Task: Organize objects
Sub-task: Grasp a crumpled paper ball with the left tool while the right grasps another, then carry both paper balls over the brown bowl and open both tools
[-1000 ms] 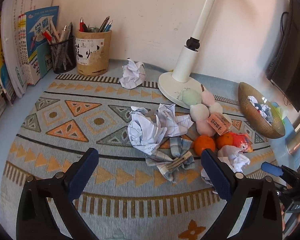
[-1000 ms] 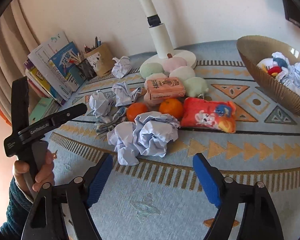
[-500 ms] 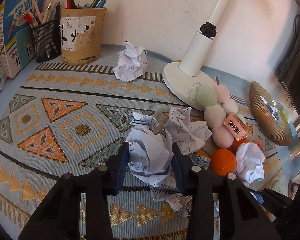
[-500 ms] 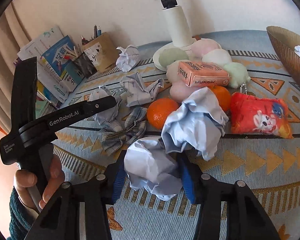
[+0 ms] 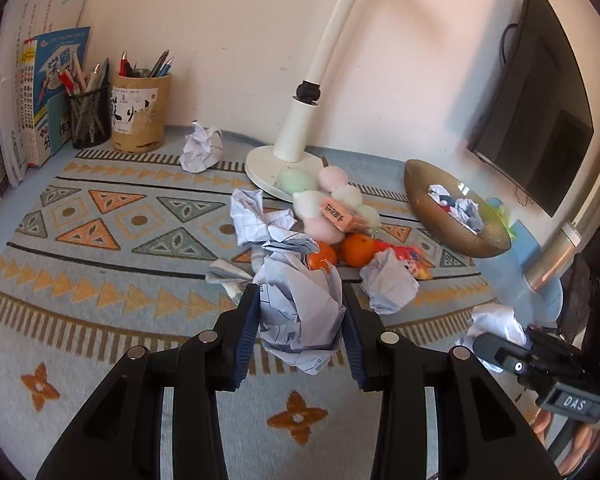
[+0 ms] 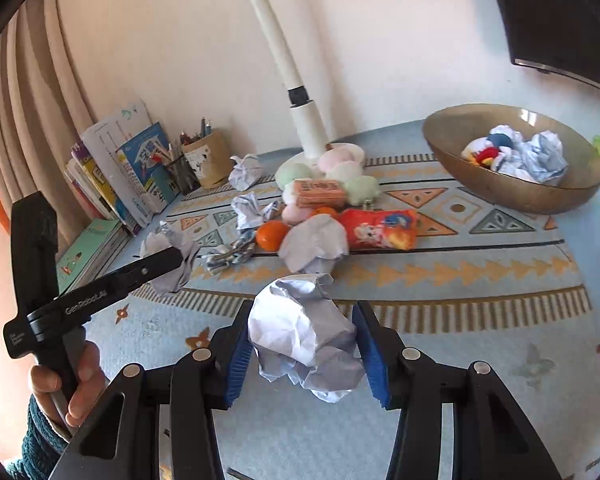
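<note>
Both pictures are brightly lit by warm light. A long soft shadow of the lamp pole [image 5: 332,32] is thrown on the wall [image 5: 228,20] to its right. A shine is seen on the rim of the bowl [image 6: 532,114] to the right of the lamp. Straight lines are bent near the edges, and the corners are cut off in black. The rug [image 6: 480,272] below the lamp is slightly smeared in the right wrist view.
</note>
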### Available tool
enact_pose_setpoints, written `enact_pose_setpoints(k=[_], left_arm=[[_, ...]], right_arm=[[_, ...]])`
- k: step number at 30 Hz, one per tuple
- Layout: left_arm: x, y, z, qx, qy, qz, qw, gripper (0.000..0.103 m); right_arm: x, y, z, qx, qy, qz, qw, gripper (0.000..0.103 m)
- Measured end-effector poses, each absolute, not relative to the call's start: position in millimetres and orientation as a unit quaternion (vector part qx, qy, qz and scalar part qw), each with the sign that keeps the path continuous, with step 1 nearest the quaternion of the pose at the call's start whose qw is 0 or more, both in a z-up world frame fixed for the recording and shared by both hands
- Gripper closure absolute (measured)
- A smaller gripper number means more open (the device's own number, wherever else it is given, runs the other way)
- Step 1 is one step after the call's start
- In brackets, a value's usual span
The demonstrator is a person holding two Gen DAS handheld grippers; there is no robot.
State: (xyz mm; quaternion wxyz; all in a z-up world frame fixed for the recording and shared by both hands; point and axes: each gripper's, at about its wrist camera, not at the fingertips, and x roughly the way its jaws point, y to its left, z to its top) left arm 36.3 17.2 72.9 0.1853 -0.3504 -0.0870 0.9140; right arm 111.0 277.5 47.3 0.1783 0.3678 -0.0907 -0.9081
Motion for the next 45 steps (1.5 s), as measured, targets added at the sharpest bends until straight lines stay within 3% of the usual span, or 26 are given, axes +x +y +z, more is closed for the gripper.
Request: enact_pose_setpoints(k=[11, 15, 17, 18, 26, 30, 32, 34, 40, 45], left_arm=[[55.1, 61.3, 40.1, -0.354, -0.066, 0.915, 0.181, 0.067], [57.7, 68.3, 38.4, -0.355, -0.042, 0.918, 0.171, 0.067], [60.4, 71.2, 39.0, -0.350, -0.030, 0.921, 0.169, 0.065], [61.5, 72.4, 39.3, -0.348, -0.026, 0.922, 0.167, 0.065], [59.2, 68.6, 38.0, -0.351, -0.033, 0.921, 0.165, 0.065], [58.3, 65.9, 37.3, -0.353, -0.041, 0.921, 0.160, 0.065], [58.0, 66.3, 37.3, -0.353, -0.040, 0.921, 0.159, 0.065], [58.2, 67.6, 37.2, -0.354, -0.036, 0.921, 0.158, 0.065], [63.2, 79.6, 52.7, -0.351, -0.020, 0.918, 0.183, 0.065], [51.9, 119.6, 119.1, -0.295, -0.004, 0.926, 0.237, 0.065]], right_arm=[[127.6, 329.4, -1.8, 0.417, -0.105, -0.892, 0.142, 0.054], [129.4, 328.3, -0.4, 0.414, -0.102, -0.890, 0.159, 0.045], [131.2, 328.2, 0.6, 0.414, -0.101, -0.890, 0.161, 0.025], [133.2, 329.1, 1.0, 0.412, -0.100, -0.891, 0.160, 0.022], [133.1, 335.0, -2.1, 0.416, -0.089, -0.894, 0.143, 0.021], [125.3, 330.4, -2.8, 0.416, -0.083, -0.897, 0.123, 0.030], [122.5, 329.0, -2.5, 0.416, -0.083, -0.898, 0.119, 0.049], [121.7, 328.9, -2.9, 0.417, -0.092, -0.895, 0.129, 0.061], [124.1, 342.4, 37.5, 0.373, -0.093, -0.914, 0.130, 0.062], [107.1, 372.6, 107.5, 0.280, -0.111, -0.949, 0.093, 0.062]])
